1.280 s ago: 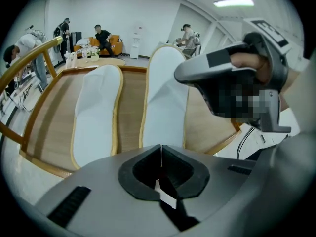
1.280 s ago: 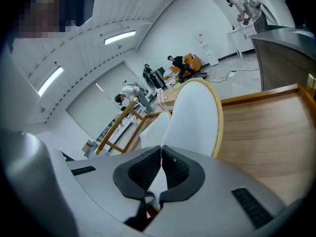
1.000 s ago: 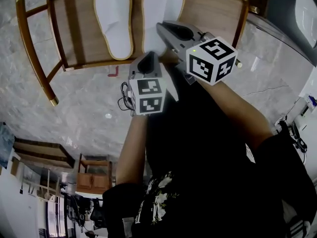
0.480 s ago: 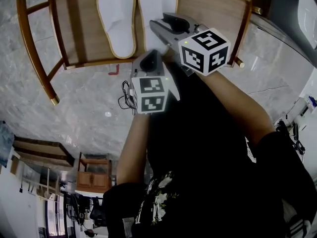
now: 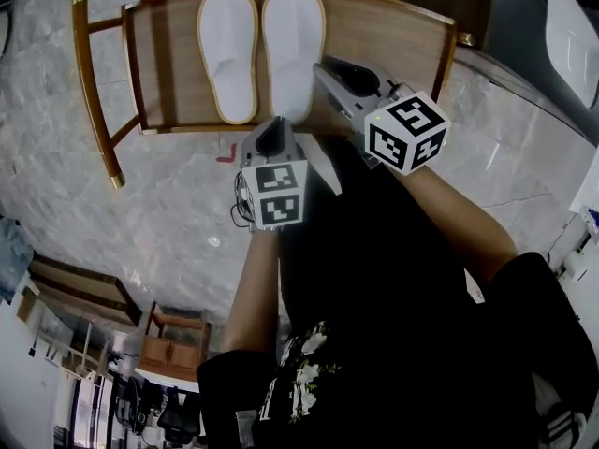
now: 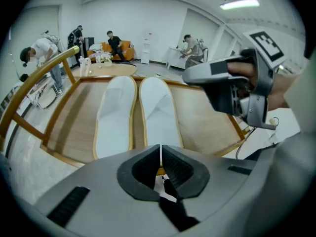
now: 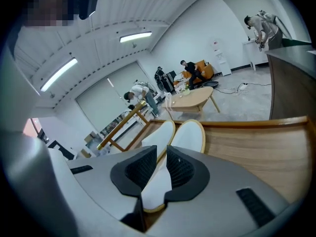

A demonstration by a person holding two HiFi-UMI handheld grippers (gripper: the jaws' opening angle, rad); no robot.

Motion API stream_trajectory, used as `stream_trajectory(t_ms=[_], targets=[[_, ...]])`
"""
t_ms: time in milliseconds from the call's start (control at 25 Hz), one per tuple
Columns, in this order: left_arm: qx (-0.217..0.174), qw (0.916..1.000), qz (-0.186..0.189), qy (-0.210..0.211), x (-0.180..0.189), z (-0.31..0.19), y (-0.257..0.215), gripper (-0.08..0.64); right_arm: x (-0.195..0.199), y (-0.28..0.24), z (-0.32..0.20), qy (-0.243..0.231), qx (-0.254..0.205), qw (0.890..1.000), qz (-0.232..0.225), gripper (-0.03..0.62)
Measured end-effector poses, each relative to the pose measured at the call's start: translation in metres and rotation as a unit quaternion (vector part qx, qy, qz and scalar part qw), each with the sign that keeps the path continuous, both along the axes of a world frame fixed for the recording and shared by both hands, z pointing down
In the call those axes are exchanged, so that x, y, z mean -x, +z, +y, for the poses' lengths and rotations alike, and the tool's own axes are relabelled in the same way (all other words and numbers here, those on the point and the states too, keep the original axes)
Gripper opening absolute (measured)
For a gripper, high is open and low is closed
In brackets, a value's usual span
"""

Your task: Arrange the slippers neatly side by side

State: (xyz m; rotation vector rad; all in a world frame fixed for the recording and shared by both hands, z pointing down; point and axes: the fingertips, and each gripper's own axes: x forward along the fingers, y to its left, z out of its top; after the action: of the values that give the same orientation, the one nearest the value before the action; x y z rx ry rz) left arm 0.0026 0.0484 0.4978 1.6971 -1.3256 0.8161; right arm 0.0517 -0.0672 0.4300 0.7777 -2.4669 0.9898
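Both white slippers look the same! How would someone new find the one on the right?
Find the wooden chair on the grey marble floor; two white slippers with tan edging lie side by side on its seat. The right slipper has the wide stretch of bare wood beside it, while the left slipper lies nearer the chair's side rail.

Left gripper (image 6: 161,147): jaws pressed together, empty; aimed steeply down at the chair's (image 5: 384,36) near edge.
Right gripper (image 7: 162,148): over the chair seat; jaws half apart, just been closing, gripping nothing; slipper (image 7: 190,135) shows through the gap.
Forearms (image 5: 255,288): bare, stretched toward the chair.
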Motion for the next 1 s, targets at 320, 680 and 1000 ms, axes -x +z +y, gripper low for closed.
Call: stream_trajectory(t_ms=[320,680,1000], targets=[[-0.138,0.9828,-0.044,-0.115,0.046,-0.017,-0.117,0.006,-0.024,-0.126,-0.010,-0.023,-0.156,0.986,-0.059,-0.002],[-0.348,0.9278,-0.100,-0.091,0.088,-0.068,-0.291,0.005,-0.006,-0.264,-0.014,-0.032,-0.334,0.934,-0.125,-0.002],[-0.394,0.9139,-0.074,-0.063,0.090,-0.059,-0.315,0.005,-0.008,-0.286,0.005,0.005,-0.365,0.925,-0.104,-0.002]])
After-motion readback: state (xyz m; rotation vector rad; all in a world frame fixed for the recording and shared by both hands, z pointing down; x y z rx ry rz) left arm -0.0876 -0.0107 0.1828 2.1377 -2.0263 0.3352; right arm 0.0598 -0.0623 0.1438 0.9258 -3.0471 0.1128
